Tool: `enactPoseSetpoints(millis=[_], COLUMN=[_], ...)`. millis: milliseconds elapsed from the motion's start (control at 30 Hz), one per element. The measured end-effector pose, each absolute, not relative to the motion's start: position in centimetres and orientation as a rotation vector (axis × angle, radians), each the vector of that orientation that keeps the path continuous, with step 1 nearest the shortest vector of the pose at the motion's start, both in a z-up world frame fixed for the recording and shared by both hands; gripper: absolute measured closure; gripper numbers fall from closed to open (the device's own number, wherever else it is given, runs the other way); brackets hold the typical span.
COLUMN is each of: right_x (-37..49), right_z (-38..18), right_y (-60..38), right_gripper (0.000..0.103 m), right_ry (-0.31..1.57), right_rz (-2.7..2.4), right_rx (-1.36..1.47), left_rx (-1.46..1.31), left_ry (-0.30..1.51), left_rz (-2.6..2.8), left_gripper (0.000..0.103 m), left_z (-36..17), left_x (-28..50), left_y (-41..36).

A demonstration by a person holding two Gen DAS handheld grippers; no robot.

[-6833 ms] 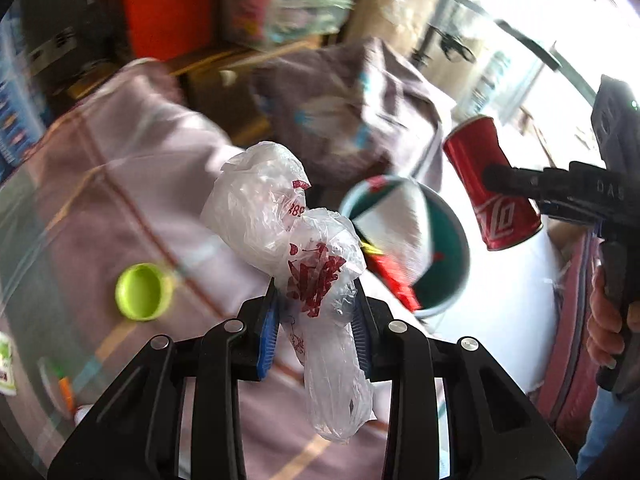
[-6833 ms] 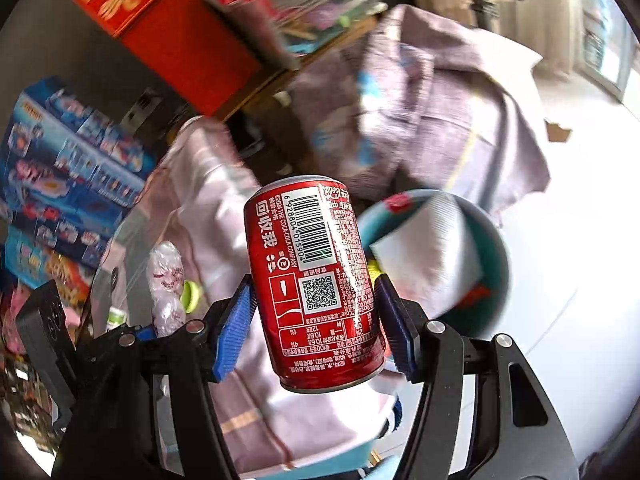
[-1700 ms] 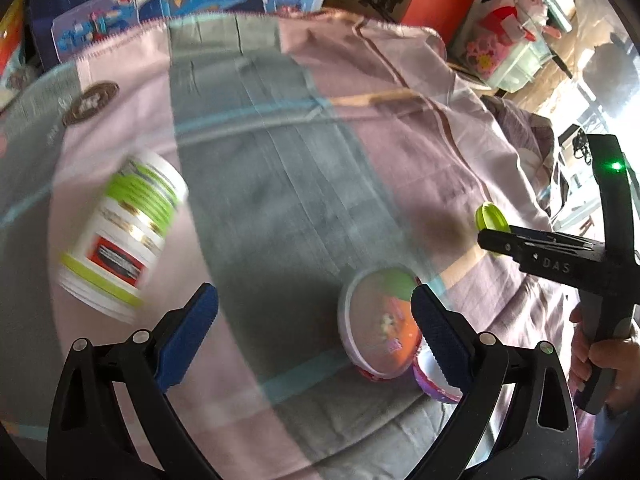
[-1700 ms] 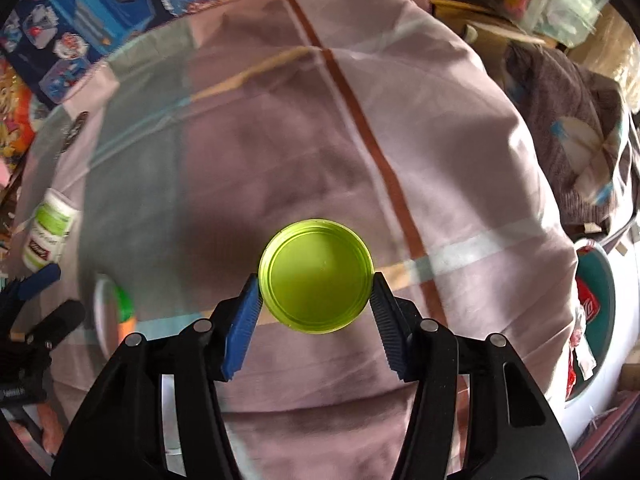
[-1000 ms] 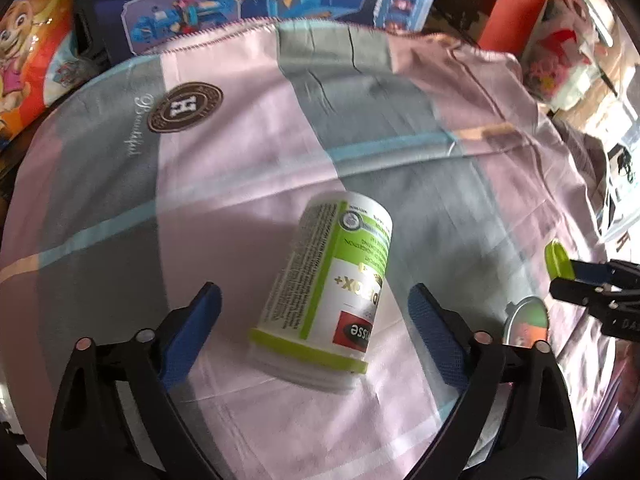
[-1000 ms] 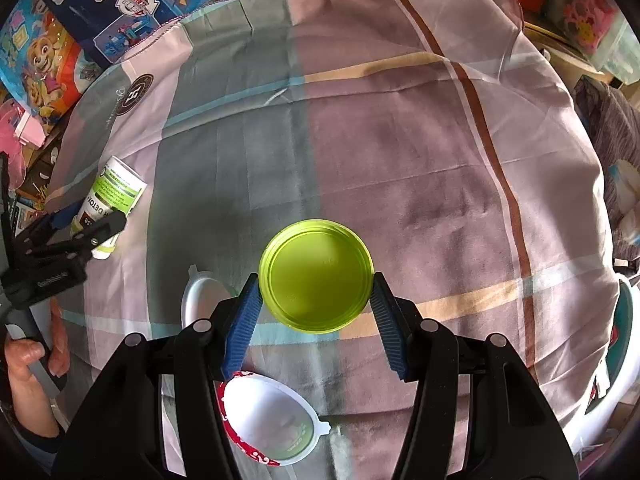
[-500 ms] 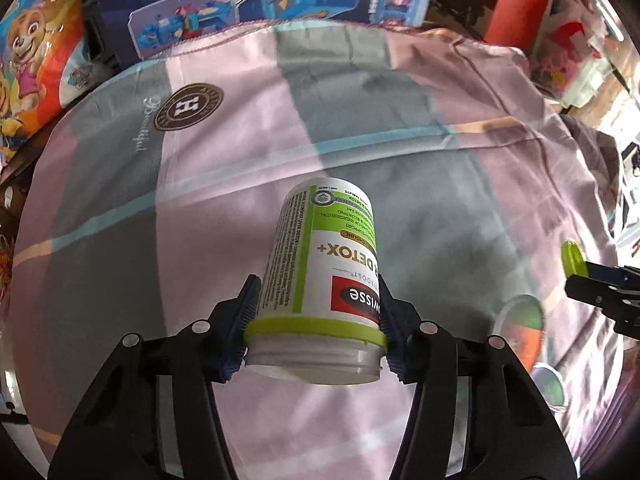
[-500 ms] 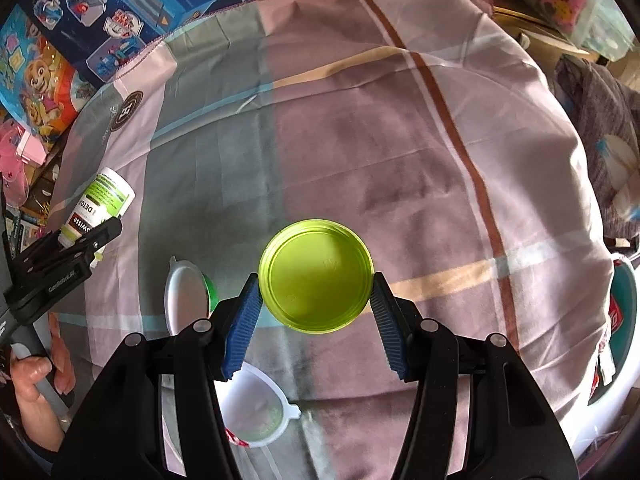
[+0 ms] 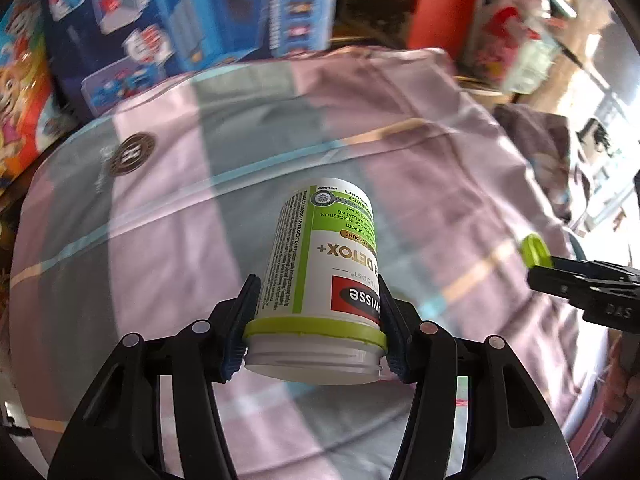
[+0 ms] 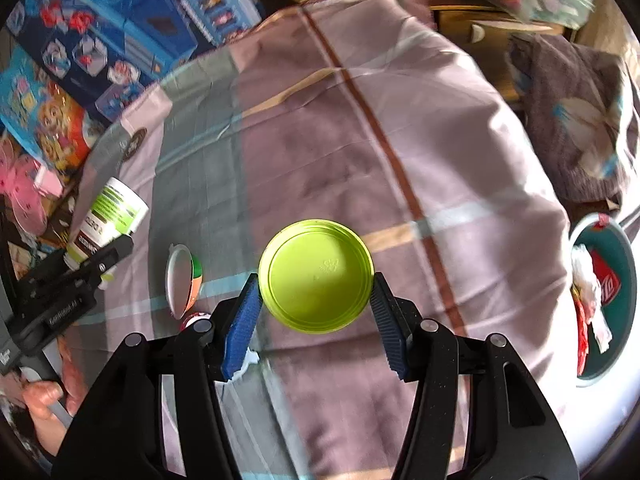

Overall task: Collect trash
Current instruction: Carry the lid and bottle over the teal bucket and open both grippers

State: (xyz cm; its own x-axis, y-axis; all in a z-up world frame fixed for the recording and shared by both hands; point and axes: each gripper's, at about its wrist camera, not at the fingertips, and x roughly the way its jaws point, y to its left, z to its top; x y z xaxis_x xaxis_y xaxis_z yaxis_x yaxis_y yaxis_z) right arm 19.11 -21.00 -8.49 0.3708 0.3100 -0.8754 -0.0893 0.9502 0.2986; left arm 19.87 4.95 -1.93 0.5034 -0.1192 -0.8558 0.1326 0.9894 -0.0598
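My left gripper (image 9: 314,320) is shut on a white and green supplement bottle (image 9: 320,280), held neck-first above the checked bedsheet (image 9: 200,240); the same bottle (image 10: 108,216) shows at the left of the right wrist view. A round lime-green lid (image 10: 316,276) sits between the blue pads of my right gripper (image 10: 316,308), which is shut on its rim. That lid (image 9: 534,250) also appears small at the right of the left wrist view. The teal trash bin (image 10: 624,280), with a red can and wrappers inside, stands at the far right on the floor.
A small lidded cup (image 10: 184,276) lies on its side on the sheet, left of the green lid. Blue toy boxes (image 9: 180,20) line the far edge of the bed. A grey bundle of cloth (image 10: 580,120) lies beyond the bed's right end. A hand (image 10: 48,400) grips the left tool.
The left gripper closed on the bottle that lay on the sheet and lifted it. Both grippers have swung to the right, and the trash bin has come into the right wrist view.
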Motion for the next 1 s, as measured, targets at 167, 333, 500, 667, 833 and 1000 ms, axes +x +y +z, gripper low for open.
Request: enactPoseSetpoints(millis=[167,333,500,667,833,1000], right_x=[17.6,16.0,14.2,12.4,10.7,9.5], right_z=[-7.1,-5.8,-4.9,-4.9,-5.7,-7.2], right_y=[-24.7,-28.9,-34.7,-41.7,-48.3,-53.5], right_gripper=[0.05,0.05,0.05,0.05,0.05,0.05], right_ry=[1.12,1.072,1.02,0.989,0.974,0.979], right_rz=[0.232,0.193,0.126,0.037,-0.056,-0.133], right_rx=[0.275,0.317,0.377,0.428,0.486,0.547], left_rx=[0.042,0.068,0.112,0.162,0.198,0.259], left_ry=[1.012,1.003,0.999,1.011,1.032,1.068], left_rz=[-0.231,-0.305,-0.391,-0.472,-0.554,-0.624], left_gripper=[0.047,0.047,0.047,0.047,0.047,0.047], left_z=[-0.7,0.3,0.9,0.8,-0.1,-2.0], left_x=[19.0,18.2,17.4,17.3,17.3,17.4], left_y=[0.4,-4.4,-10.1,-16.6,-23.6,-29.6])
